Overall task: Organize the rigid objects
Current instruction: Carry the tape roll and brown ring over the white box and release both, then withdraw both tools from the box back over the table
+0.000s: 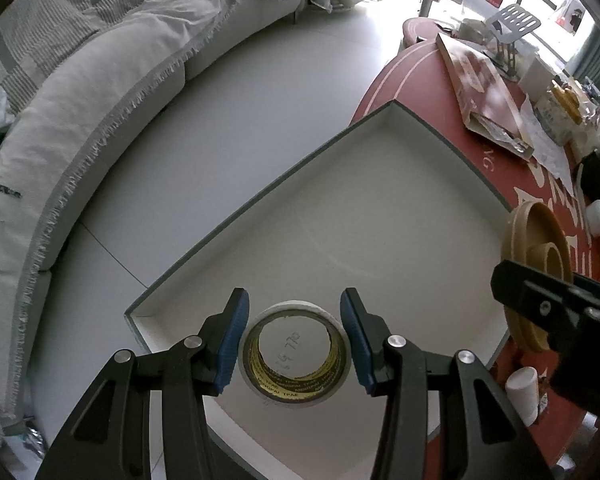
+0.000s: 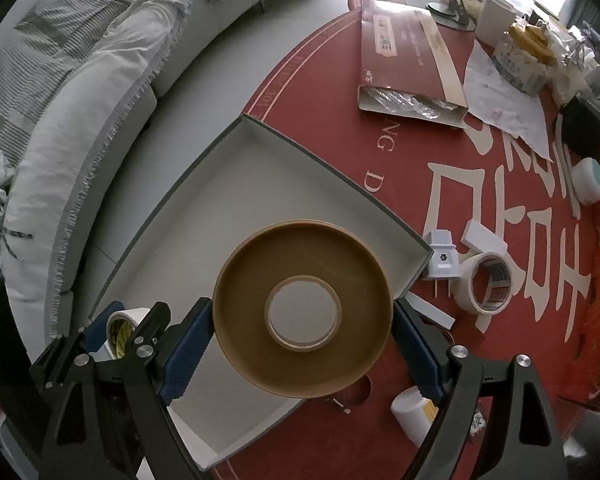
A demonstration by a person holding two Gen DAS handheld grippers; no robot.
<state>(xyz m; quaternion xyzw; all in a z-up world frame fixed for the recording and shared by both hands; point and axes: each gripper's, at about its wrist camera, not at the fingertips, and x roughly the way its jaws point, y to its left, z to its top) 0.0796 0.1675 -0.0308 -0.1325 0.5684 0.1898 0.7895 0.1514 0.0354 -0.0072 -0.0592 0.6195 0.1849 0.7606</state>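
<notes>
Showing only the box's [image 1: 380,216] left half, the left view catches the white roll [image 1: 294,354] held between the left tongs' [image 1: 294,338] blue pads, low over the box floor near its near-left corner; the right view adds the red counter [image 2: 340,152] beyond the box: a plug [image 2: 442,260], a second white roll [image 2: 485,288], a white bottle [image 2: 412,412], a carton [image 2: 404,60]; the box's left wall overhangs the counter edge toward the sofa [image 2: 80,140], and its floor is mostly bare; the right tongs [image 2: 303,336] grip the wide brown roll [image 2: 303,312] by its rim, above the box's right part.
</notes>
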